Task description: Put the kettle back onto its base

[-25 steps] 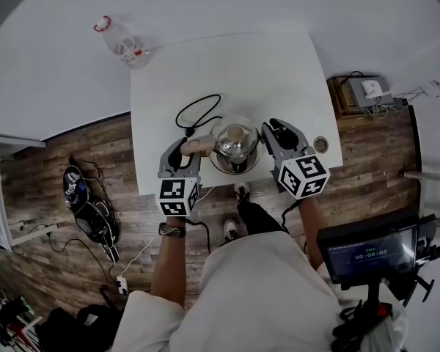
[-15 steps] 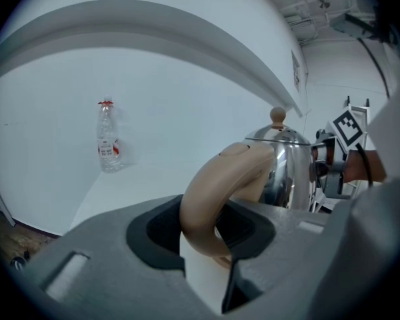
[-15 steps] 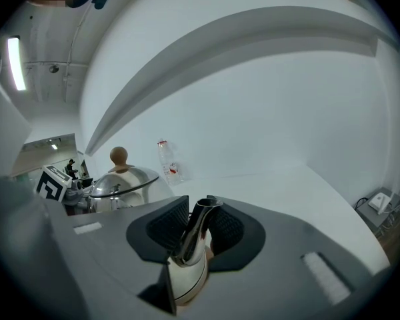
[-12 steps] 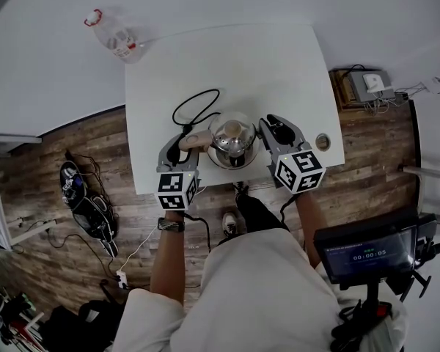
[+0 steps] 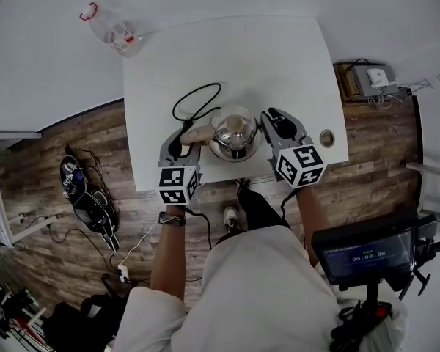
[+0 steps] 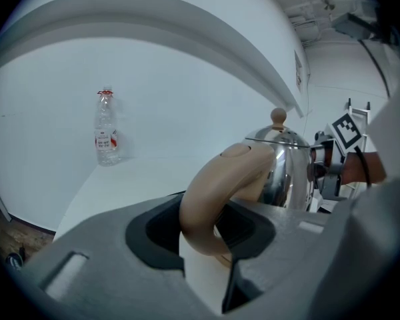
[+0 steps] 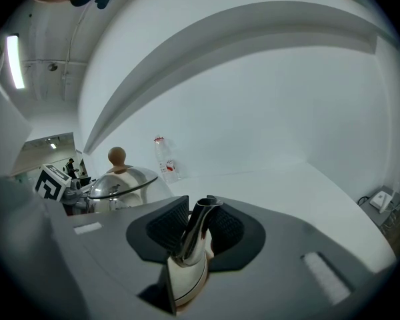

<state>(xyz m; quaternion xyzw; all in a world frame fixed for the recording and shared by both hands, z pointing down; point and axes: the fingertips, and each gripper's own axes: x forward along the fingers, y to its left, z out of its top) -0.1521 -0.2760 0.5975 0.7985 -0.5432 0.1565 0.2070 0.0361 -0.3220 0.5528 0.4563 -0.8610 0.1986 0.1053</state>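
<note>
A steel kettle (image 5: pixel 235 129) with a beige handle (image 5: pixel 196 135) and a wooden lid knob stands over its round base (image 5: pixel 238 157) near the table's front edge; I cannot tell whether they touch. My left gripper (image 5: pixel 185 138) is shut on the handle (image 6: pixel 213 199), which fills the gap between its pads. The left gripper (image 6: pixel 203 229) sits to the left of the kettle body (image 6: pixel 287 172). My right gripper (image 5: pixel 273 123) is shut on the spout (image 7: pixel 197 235) on the kettle's right side. The right gripper (image 7: pixel 195 239) has the lid and body (image 7: pixel 120 182) to its left.
The base's black cord (image 5: pixel 198 97) loops on the white table (image 5: pixel 279 64) behind the kettle. A plastic bottle (image 5: pixel 110 29) stands at the far left corner. A round cable hole (image 5: pixel 327 138) lies right of the right gripper. The table edge runs just in front of both grippers.
Both grippers have sunk a little with the kettle held between them, so it sits lower over the base. Their holds on handle and spout are unchanged.
</note>
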